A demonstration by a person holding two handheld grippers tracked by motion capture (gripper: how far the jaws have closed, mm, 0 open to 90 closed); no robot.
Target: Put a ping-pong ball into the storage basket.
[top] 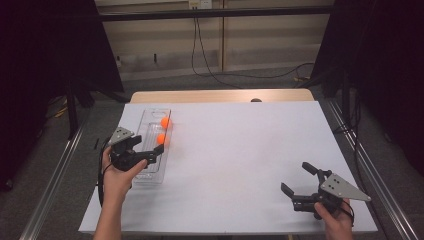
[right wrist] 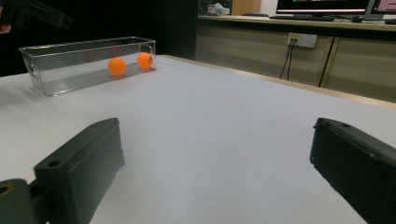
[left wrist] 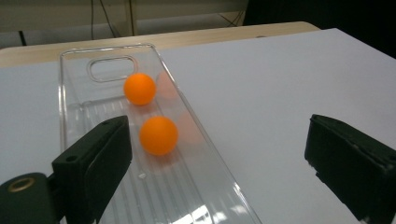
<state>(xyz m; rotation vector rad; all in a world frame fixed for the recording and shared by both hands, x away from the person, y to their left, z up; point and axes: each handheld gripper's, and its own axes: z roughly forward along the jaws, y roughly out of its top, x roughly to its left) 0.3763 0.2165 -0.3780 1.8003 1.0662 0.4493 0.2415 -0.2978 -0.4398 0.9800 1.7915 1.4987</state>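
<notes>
While the left tongs (top: 150, 149) hang over the near part of a clear, oblong plastic tray (top: 145, 172) at the left of the high view, their jaws stand wide apart with nothing between the pads. That tray rests on the white-covered table (top: 240, 150), and two round orange balls lie inside it. One orange ball (top: 161, 139) sits just beyond the left tongs' tips, a little left of centre in the frame; the second orange ball (top: 165, 122) lies above it in the picture, near the tray's far end with its oval handle cut-out. Seen from the left gripper view, the nearer ball (left wrist: 159, 135) lies on the ribbed tray floor just right of the left-hand jaw, untouched, and the farther ball (left wrist: 139, 88) sits apart from it. At the lower right of the high view, the right tongs (top: 296, 177) are held above bare table, jaws also spread wide and empty, well apart from the tray.
</notes>
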